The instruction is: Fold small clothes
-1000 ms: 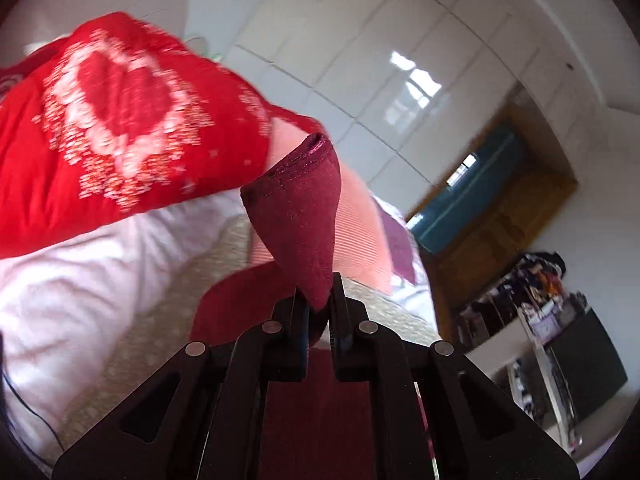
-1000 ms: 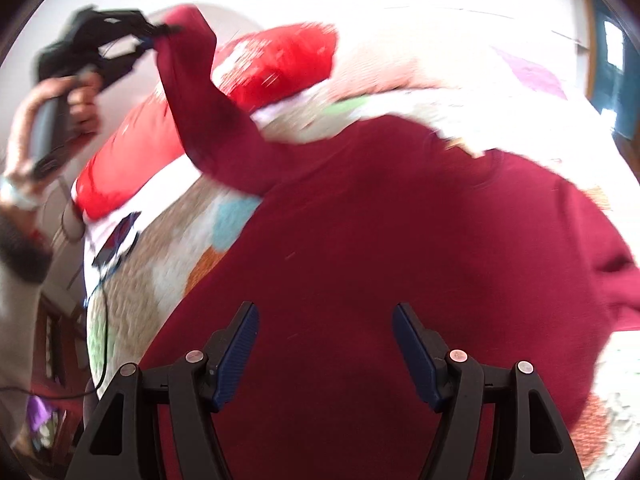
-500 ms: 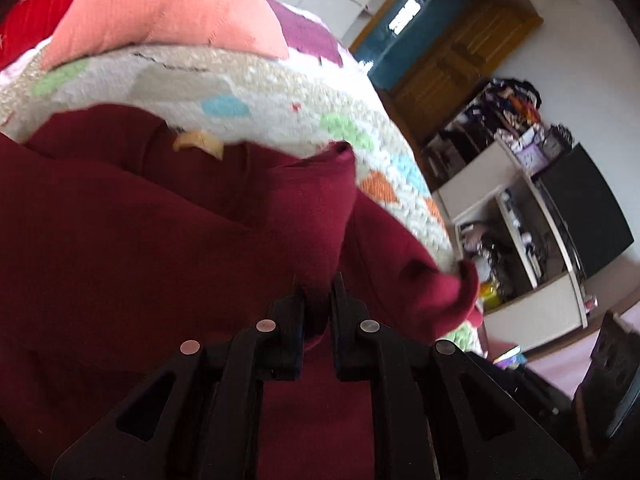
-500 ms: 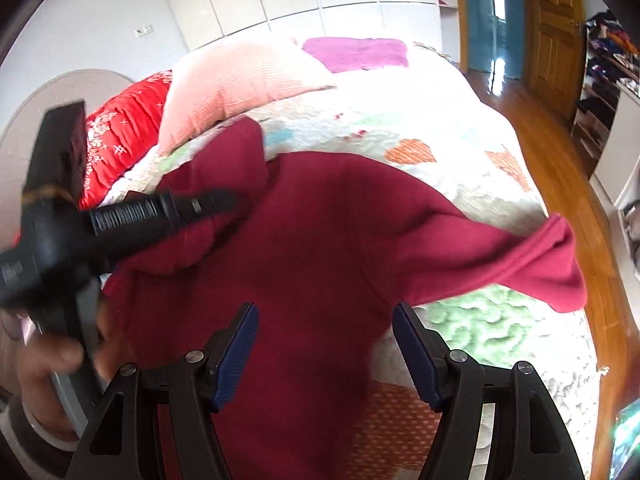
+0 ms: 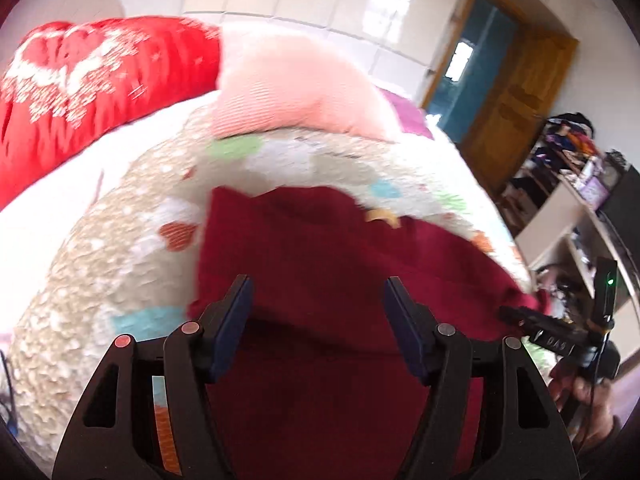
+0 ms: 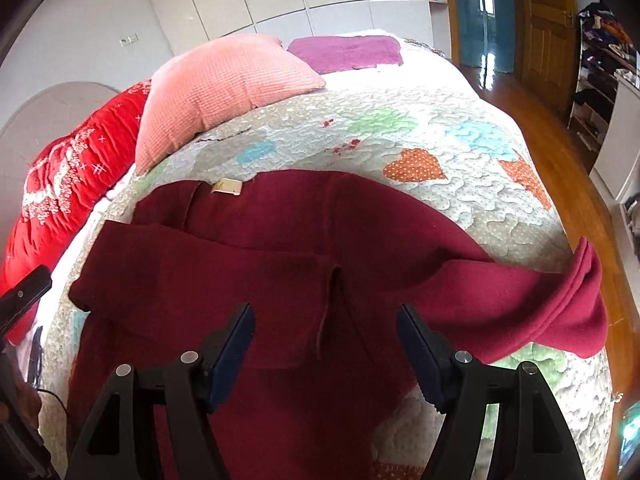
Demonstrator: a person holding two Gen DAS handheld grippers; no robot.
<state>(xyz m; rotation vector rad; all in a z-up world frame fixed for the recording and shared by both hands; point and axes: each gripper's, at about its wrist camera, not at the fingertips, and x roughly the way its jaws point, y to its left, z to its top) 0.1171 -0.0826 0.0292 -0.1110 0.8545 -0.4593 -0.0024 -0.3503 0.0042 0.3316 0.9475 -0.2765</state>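
A dark red sweater (image 6: 248,264) lies on the patchwork quilt (image 6: 400,128), neck label toward the pillows. Its left sleeve (image 6: 208,280) lies folded across the chest. Its right sleeve (image 6: 532,304) stretches out toward the bed's right edge. The sweater also shows in the left wrist view (image 5: 340,264). My left gripper (image 5: 318,320) is open and empty just above the sweater. My right gripper (image 6: 326,340) is open and empty above the sweater's lower body. The right gripper also shows at the right edge of the left wrist view (image 5: 560,340).
A pink pillow (image 6: 224,88), a red embroidered pillow (image 6: 60,184) and a purple cloth (image 6: 344,54) lie at the bed's head. Wooden floor (image 6: 560,152), a wooden door (image 6: 548,32) and shelves (image 5: 580,184) are to the right.
My left gripper carried the left sleeve over the sweater's body, let it go and opened. The sleeve now lies folded across the chest. My right gripper stayed open.
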